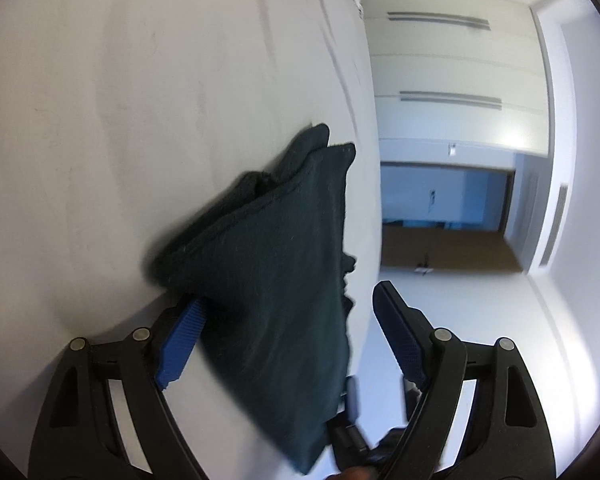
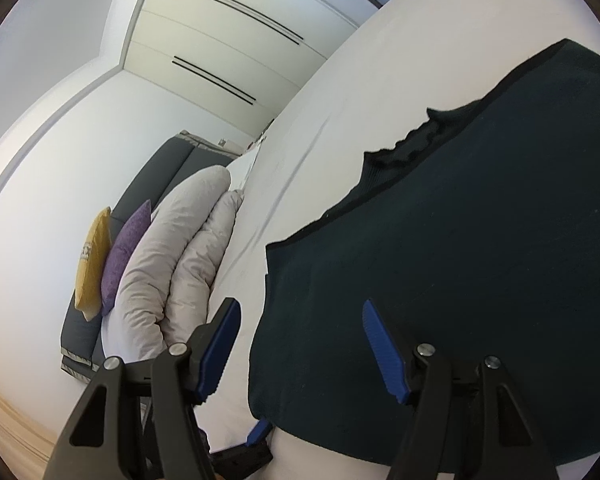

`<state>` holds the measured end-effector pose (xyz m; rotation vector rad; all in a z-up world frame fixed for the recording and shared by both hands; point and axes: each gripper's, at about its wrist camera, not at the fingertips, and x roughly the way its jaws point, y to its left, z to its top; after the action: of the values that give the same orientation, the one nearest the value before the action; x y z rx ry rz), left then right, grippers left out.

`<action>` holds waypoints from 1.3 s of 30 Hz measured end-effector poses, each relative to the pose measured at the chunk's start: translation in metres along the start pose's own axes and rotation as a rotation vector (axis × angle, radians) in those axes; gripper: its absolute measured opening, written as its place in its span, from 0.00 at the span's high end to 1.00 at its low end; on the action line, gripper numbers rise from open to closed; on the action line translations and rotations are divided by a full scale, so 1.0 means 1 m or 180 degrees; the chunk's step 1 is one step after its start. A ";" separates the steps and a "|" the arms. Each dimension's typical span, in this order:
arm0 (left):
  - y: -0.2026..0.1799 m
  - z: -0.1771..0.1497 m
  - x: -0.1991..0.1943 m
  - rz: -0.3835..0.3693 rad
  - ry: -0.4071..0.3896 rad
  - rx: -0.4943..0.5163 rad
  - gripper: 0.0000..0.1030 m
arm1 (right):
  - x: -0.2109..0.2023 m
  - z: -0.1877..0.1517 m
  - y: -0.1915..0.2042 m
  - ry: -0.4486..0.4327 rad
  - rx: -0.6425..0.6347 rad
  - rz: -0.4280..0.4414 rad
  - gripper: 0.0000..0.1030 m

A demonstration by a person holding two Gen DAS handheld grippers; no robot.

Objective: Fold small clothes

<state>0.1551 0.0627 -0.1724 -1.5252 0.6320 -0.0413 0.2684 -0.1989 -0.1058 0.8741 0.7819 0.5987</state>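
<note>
A dark green garment [image 1: 276, 264] lies folded in layers on the white bed [image 1: 120, 120]. In the left wrist view my left gripper [image 1: 288, 304] is open, its jaws wide apart on either side of the garment's near edge, with nothing clamped. In the right wrist view the same garment [image 2: 480, 240] spreads wide over the bed [image 2: 340, 100], with a frilled neckline at its upper edge. My right gripper [image 2: 300, 312] is open above the garment's near left edge, its right finger [image 2: 380, 344] over the cloth and its left finger [image 2: 220, 344] over the sheet.
Grey-white pillows [image 2: 180, 260], a purple cushion [image 2: 126, 248] and a yellow cushion [image 2: 92, 256] lean on a dark headboard [image 2: 156, 184] at the bed's far end. White wardrobes [image 2: 228, 40] stand behind. The bed's edge [image 1: 374, 200] drops off beside the garment, toward a doorway [image 1: 448, 216].
</note>
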 end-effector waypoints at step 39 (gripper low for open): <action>-0.024 0.024 0.021 0.0073 -0.0049 0.0434 0.73 | 0.046 0.002 0.019 0.0458 -0.0383 -0.0118 0.36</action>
<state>0.1908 0.0745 -0.1597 -1.3855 0.6219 -0.0541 0.2937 -0.1556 -0.1048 0.7104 0.8809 0.6745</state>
